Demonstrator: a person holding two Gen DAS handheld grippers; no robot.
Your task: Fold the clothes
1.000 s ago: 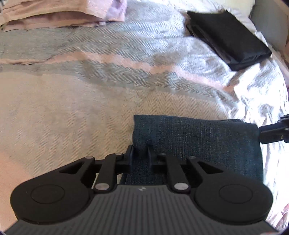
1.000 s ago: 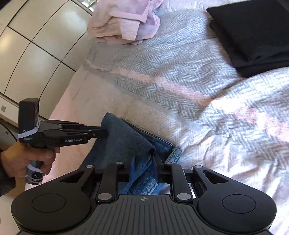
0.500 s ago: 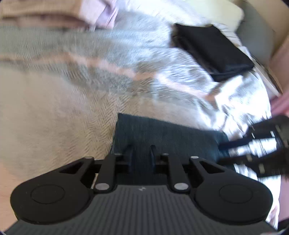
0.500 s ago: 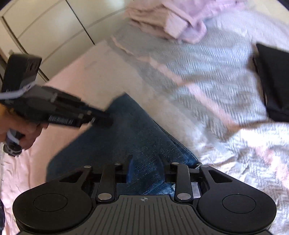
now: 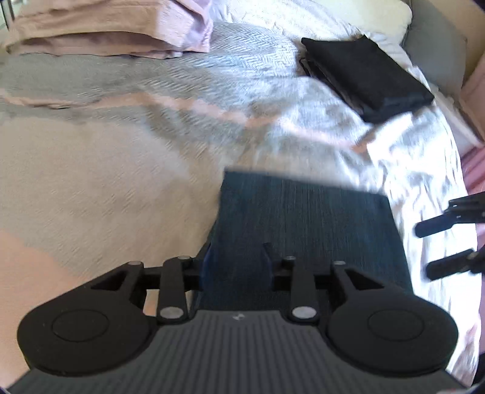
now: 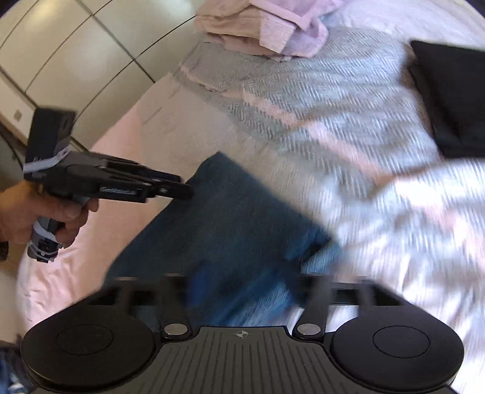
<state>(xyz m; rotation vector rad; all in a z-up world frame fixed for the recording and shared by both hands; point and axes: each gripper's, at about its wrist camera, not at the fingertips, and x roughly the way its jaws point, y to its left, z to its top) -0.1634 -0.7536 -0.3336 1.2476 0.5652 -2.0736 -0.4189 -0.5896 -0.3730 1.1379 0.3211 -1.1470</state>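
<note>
Grey herringbone bedding with a pink stripe covers the bed (image 5: 127, 127), rumpled and sunlit toward the right of the left tool (image 5: 235, 263). White cupboard doors (image 6: 69, 57) stand past the bed's edge, up and left of the right tool (image 6: 242, 291). No containers show.

Folded jeans (image 5: 303, 218) lie flat on the bed directly ahead of the left tool, their near edge between its fingers, which stand apart with denim filling the gap; whether they press the cloth cannot be told. In the right wrist view the jeans (image 6: 230, 218) reach back under the right tool, whose fingers are smeared by blur there. In the left wrist view the right tool (image 5: 439, 248) shows at the far right, its two fingers apart and off the jeans' right edge, above the sheet.

A hand (image 6: 36, 212) grips the left tool's handle, and the left tool's tip (image 6: 182, 191) sits at the jeans' far left corner.

Ahead and left lies a pile of pink clothes (image 5: 106, 27). Ahead and right lies a folded black garment (image 5: 366, 75), well apart from the jeans.
</note>
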